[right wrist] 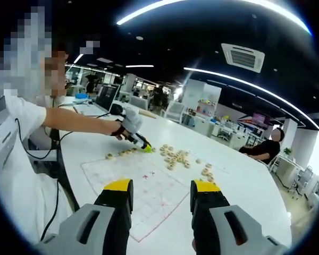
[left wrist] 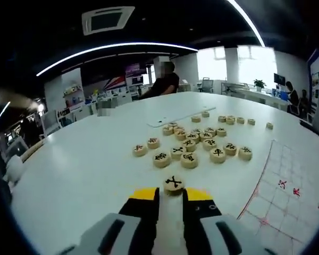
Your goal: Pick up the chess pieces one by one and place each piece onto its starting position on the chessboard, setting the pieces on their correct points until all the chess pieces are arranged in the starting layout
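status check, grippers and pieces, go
Left gripper shut on a piece. Right gripper open, raised over the board. Loose pieces heaped on table, nothing blocking.

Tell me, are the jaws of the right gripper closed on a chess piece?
No, in the right gripper view the right gripper stands open with nothing between its jaws, above the chessboard sheet.

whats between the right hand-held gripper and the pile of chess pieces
In the right gripper view, the chessboard sheet lies between the open right hand-held gripper and the loose chess pieces.

About twenty-five chess pieces [left wrist: 189, 160], one chessboard [left wrist: 287, 196], two grippers [right wrist: 160, 197].
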### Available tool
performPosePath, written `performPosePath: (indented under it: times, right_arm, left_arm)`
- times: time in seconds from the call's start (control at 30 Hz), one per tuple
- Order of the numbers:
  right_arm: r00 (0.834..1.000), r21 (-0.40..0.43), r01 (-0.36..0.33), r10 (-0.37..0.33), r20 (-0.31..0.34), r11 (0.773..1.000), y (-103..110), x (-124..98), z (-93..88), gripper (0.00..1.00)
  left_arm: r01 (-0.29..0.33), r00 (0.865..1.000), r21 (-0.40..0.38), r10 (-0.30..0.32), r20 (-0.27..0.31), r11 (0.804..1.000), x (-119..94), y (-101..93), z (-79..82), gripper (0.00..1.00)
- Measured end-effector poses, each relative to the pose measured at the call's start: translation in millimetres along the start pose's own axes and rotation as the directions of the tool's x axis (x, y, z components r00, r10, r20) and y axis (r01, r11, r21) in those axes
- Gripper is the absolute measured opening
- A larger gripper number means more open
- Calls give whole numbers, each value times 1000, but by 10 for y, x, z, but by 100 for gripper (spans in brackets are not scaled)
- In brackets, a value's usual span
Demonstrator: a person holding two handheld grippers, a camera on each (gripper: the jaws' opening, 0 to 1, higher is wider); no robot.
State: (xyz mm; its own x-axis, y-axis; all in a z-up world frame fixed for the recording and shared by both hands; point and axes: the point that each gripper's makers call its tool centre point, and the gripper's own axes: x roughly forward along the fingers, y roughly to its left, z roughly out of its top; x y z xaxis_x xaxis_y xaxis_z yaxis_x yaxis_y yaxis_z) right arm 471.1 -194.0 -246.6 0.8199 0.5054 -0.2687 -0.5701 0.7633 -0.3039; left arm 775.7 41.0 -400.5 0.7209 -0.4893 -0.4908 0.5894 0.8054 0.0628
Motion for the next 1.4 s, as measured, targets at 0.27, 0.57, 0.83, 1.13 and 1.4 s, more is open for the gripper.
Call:
performPosePath:
  times: [0.27, 0.57, 0.83, 1.13, 1.4]
  right_arm:
    - [1000, -1, 6, -6, -6, 1000, -21, 8, -9, 44]
    - [1000, -3, 0, 0, -8, 1000, -6, 25, -13, 44]
    - [1000, 0, 2, -2, -7, 1000, -28, 27, -22, 44]
    - [1000, -11, -5, 5, -7, 1000, 31, 24, 1, 44]
    - [1000, -6, -2, 2, -9, 1000, 12, 33, -16, 44]
  left_arm:
    - [-5, 1000, -2, 5, 16, 1000, -49, -31, 62, 14]
    - [-9, 1000, 4, 9, 18, 1000, 97, -60, 65, 32]
    - [-32, 999, 16, 31, 26, 999, 50, -5, 77, 19]
    - [16, 998, -45, -13, 64, 999, -300, -135, 181, 19]
    - [88, 989, -45, -82, 120, 995, -818, -382, 212, 19]
